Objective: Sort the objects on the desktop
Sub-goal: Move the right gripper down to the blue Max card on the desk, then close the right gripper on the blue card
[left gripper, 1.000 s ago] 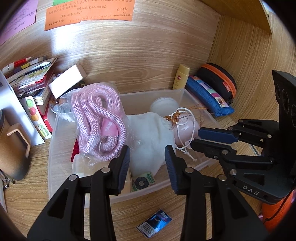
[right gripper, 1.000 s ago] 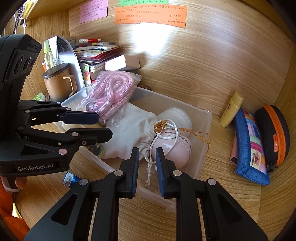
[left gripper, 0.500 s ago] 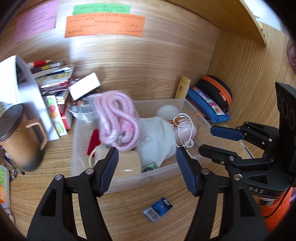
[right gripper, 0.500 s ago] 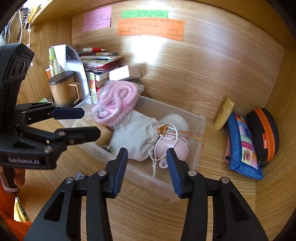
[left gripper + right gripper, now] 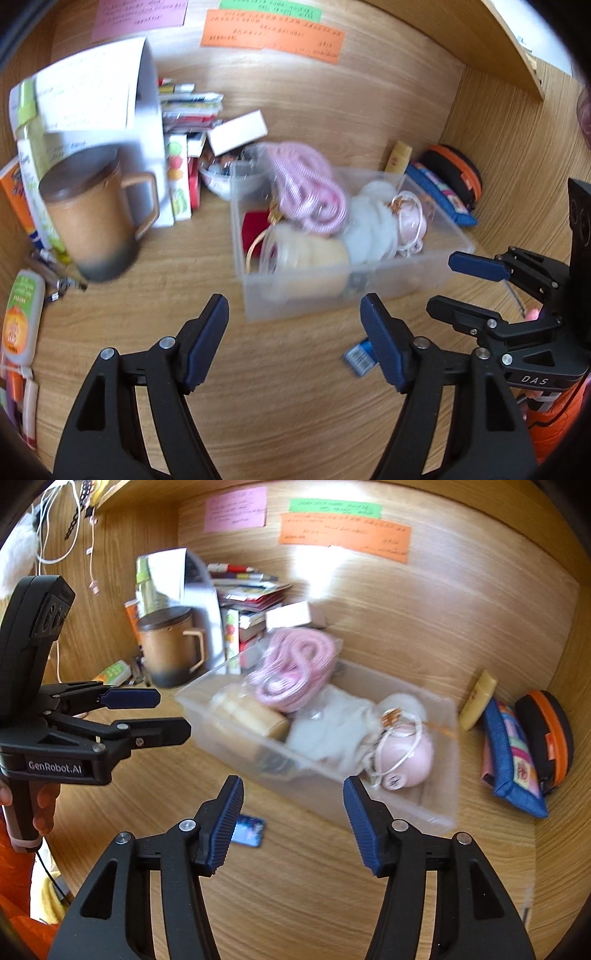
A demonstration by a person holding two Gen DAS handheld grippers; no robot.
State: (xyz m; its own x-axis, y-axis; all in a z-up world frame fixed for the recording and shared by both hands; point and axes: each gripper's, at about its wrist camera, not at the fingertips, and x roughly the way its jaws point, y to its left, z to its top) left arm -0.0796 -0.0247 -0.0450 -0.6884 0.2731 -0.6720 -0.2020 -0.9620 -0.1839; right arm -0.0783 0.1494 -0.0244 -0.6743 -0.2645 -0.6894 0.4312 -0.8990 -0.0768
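1. Left hand-held gripper [image 5: 293,343]: jaws spread, just been opening, nothing between them; held over bare counter [image 5: 295,424] short of the bin.
2. Right hand-held gripper [image 5: 293,821]: jaws apart, just been opening, nothing between them; near the bin's front wall.
3. Clear plastic bin [image 5: 448,801]: on the counter, centre. Holds a bagged pink rope [image 5: 295,664] at the far left, a white cloth pouch [image 5: 328,731] in the middle, a pink round item with white cord [image 5: 410,757] at the right.
4. Small blue packet [image 5: 249,830]: flat on the counter, just in front of the bin.
5. Brown lidded mug [image 5: 88,221]: left of the bin, well apart.
6. Blue patterned pouch [image 5: 513,764] and black case with orange zip [image 5: 546,734]: right of the bin, side by side.
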